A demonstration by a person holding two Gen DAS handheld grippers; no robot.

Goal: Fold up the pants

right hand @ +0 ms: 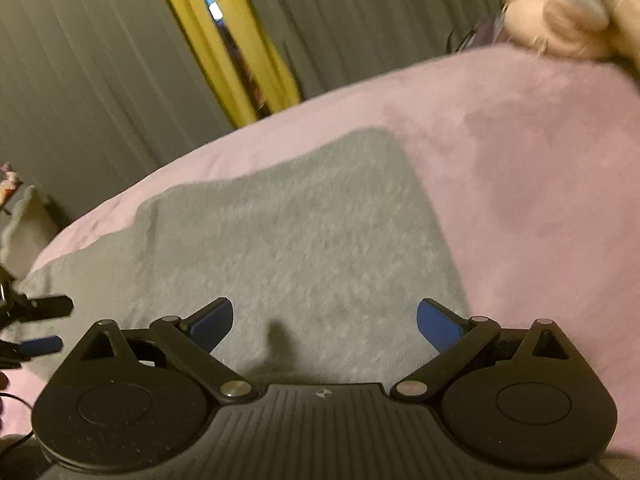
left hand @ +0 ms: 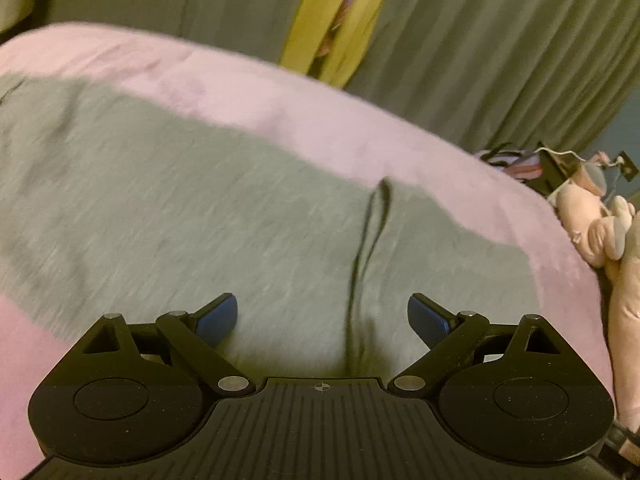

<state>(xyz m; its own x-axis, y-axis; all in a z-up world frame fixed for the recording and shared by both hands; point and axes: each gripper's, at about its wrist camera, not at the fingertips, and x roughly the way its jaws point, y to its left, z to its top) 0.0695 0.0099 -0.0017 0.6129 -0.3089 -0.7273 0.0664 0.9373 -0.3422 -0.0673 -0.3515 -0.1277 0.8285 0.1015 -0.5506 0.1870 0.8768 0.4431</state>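
Grey pants (left hand: 180, 208) lie flat on the pink blanket (left hand: 280, 92) of a bed, spread wide in the left wrist view with a dark crease or drawstring line (left hand: 368, 248) running toward the camera. In the right wrist view the same grey cloth (right hand: 304, 232) shows a squared far corner, edges fairly straight, so it looks partly folded already; how many layers, cannot tell.

Left gripper (left hand: 322, 318): fingers spread wide, nothing between them, hanging just over the fabric. Right gripper (right hand: 324, 324): fingers also wide apart, empty, above the near edge of the cloth. The left gripper's finger tips also poke in at the left edge of the right wrist view (right hand: 44, 320).

Judged step: between folds, lining up for the next pinch. To do it well, take both near corners at matching spots, pinch all layers together, lift low and carry evenly to the far edge so the edges meet. Keep clear of the crease line so it does not bunch.

Around: plush toy (left hand: 596, 224) at the bed's edge, grey curtains (left hand: 500, 48) behind, yellow curtain (left hand: 312, 28) at the gap.
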